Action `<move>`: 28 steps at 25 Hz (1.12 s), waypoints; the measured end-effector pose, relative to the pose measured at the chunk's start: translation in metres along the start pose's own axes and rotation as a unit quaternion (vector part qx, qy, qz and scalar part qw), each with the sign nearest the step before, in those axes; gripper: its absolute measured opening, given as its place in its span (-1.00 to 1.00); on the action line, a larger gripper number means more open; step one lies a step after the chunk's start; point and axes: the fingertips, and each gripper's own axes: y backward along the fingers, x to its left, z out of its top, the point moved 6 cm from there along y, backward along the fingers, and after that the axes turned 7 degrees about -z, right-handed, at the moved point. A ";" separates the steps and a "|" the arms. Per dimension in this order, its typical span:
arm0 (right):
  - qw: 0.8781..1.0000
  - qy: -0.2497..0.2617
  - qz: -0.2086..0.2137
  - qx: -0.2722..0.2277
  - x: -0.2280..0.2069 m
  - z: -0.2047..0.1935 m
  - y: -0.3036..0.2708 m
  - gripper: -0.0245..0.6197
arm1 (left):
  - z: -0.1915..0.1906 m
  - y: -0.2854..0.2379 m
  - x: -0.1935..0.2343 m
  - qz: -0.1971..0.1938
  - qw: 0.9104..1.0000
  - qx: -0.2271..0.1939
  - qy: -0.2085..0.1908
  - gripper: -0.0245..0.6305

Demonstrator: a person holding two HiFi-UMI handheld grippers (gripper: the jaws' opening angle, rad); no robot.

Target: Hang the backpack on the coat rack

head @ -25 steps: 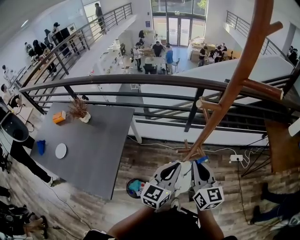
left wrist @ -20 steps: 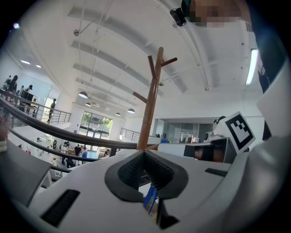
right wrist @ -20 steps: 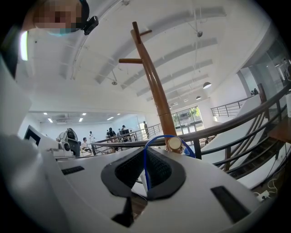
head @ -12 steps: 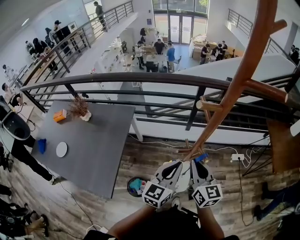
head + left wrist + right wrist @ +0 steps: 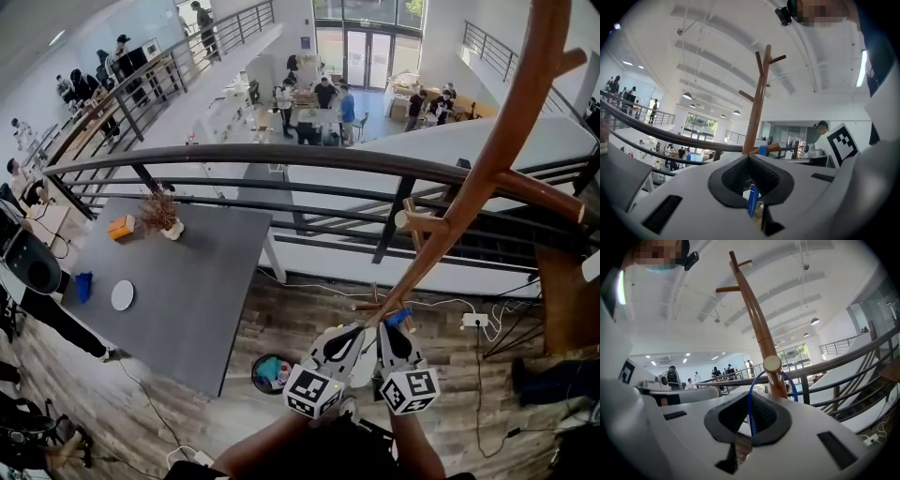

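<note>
Rack (image 5: 487,159): slants up at your right, in front of the railing (image 5: 234,159).
Left gripper (image 5: 352,336): just beside the right one, its jaws pinched together on the loop.
Right gripper (image 5: 387,334): aimed at the rack, its jaws nipped narrow on the same loop.
Peg (image 5: 772,363): low on the rack, just past your jaws.
Loop (image 5: 750,401): the backpack's blue one, arched round the peg; the bag itself cannot be made out.

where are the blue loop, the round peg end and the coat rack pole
blue loop (image 5: 749,404), right gripper view, on its left strand
peg (image 5: 772,363), right gripper view, on its round end face
coat rack pole (image 5: 752,310), right gripper view, on the middle of the curved shaft
</note>
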 end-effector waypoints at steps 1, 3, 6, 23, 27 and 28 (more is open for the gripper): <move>1.000 0.000 0.001 0.002 -0.001 -0.001 -0.001 -0.86 | 0.000 -0.001 0.000 0.001 1.000 0.000 0.000 -0.91; 1.000 0.000 0.002 0.004 -0.002 -0.002 -0.003 -0.86 | 0.000 -0.002 0.001 0.003 1.000 0.000 0.001 -0.91; 1.000 0.001 0.004 0.008 -0.003 -0.003 -0.008 -0.86 | 0.000 -0.003 0.003 0.006 1.000 0.001 0.003 -0.91; 0.999 0.004 0.013 0.041 -0.007 -0.021 -0.024 -0.86 | -0.003 -0.009 0.012 0.008 1.000 0.015 0.009 -0.91; 0.999 0.005 0.014 0.048 -0.007 -0.020 -0.026 -0.86 | -0.003 -0.008 0.014 0.007 1.000 0.020 0.012 -0.91; 0.999 0.005 0.014 0.049 -0.007 -0.020 -0.025 -0.86 | -0.003 -0.008 0.015 0.007 1.000 0.020 0.013 -0.91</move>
